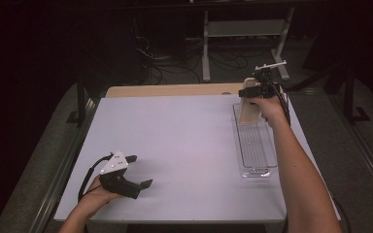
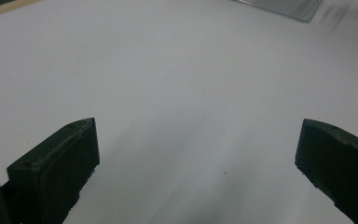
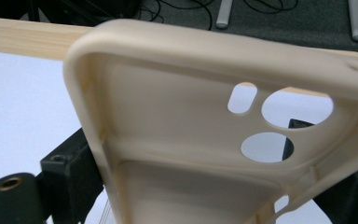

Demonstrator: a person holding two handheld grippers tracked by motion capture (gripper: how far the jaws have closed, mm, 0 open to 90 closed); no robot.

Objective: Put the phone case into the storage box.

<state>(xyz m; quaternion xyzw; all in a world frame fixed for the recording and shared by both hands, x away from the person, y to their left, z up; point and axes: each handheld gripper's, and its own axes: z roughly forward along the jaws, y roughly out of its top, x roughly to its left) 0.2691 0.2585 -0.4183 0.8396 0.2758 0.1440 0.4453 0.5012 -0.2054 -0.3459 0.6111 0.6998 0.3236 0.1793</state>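
A cream phone case (image 1: 247,108) is held upright over the far end of a clear plastic tray (image 1: 257,150) at the table's right. My right gripper (image 1: 253,92) is shut on it. In the right gripper view the phone case (image 3: 177,140) shows its hollow inside and its camera cut-outs, with a black jaw on either side. My left gripper (image 1: 138,171) rests low at the near left of the table, open, with nothing between its fingers (image 2: 56,172).
The white table top (image 1: 175,145) spreads wide between the two hands. A bare wooden strip (image 1: 170,90) runs along its far edge. Beyond it the floor holds cables and a metal stand (image 1: 243,29). The tray's corner (image 2: 284,7) lies ahead of the left gripper.
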